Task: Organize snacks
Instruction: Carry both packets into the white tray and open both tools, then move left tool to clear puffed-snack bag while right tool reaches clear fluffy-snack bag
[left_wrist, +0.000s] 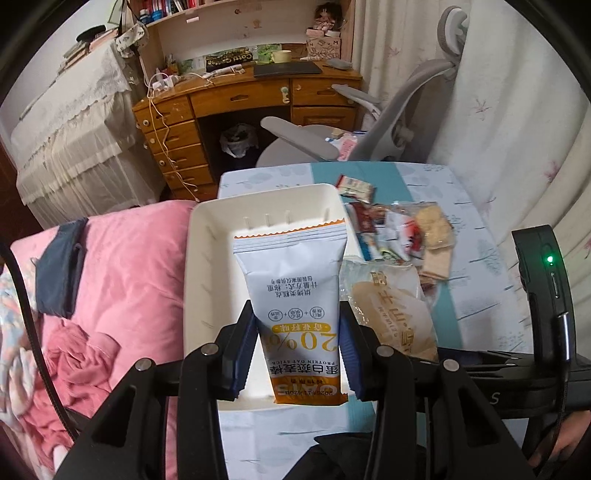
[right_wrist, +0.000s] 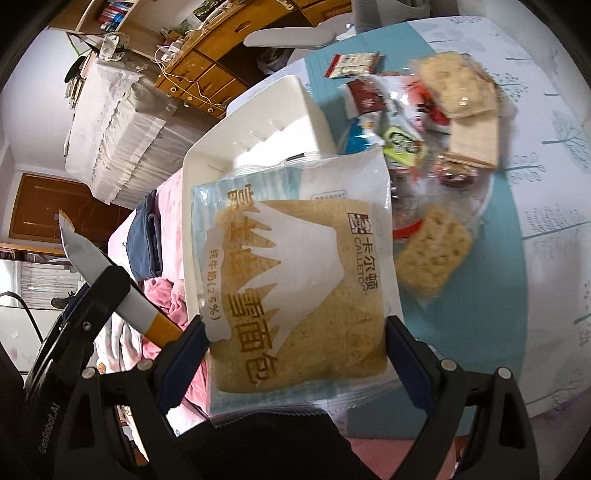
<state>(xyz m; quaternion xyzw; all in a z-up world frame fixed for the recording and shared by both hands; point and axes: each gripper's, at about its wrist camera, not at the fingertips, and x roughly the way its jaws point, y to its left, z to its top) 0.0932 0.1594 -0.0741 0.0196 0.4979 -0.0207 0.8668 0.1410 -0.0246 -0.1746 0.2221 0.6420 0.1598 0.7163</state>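
Note:
My left gripper (left_wrist: 297, 354) is shut on a white and orange oat bar packet (left_wrist: 295, 295) and holds it over the white bin (left_wrist: 207, 236). My right gripper (right_wrist: 295, 354) is shut on a packaged bread slice (right_wrist: 295, 273), near the bin's (right_wrist: 295, 96) right side. The bread (left_wrist: 391, 314) also shows in the left wrist view, right of the bin. The oat bar (right_wrist: 96, 266) and the left gripper show at the left of the right wrist view. A pile of snack packets (left_wrist: 402, 232) lies on the table right of the bin; it also shows in the right wrist view (right_wrist: 436, 110).
The table has a blue and white cloth (left_wrist: 480, 295). A pink bedcover (left_wrist: 122, 266) with a dark blue item (left_wrist: 59, 269) lies left of the bin. A grey chair (left_wrist: 369, 122) and a wooden desk (left_wrist: 240, 99) stand beyond the table.

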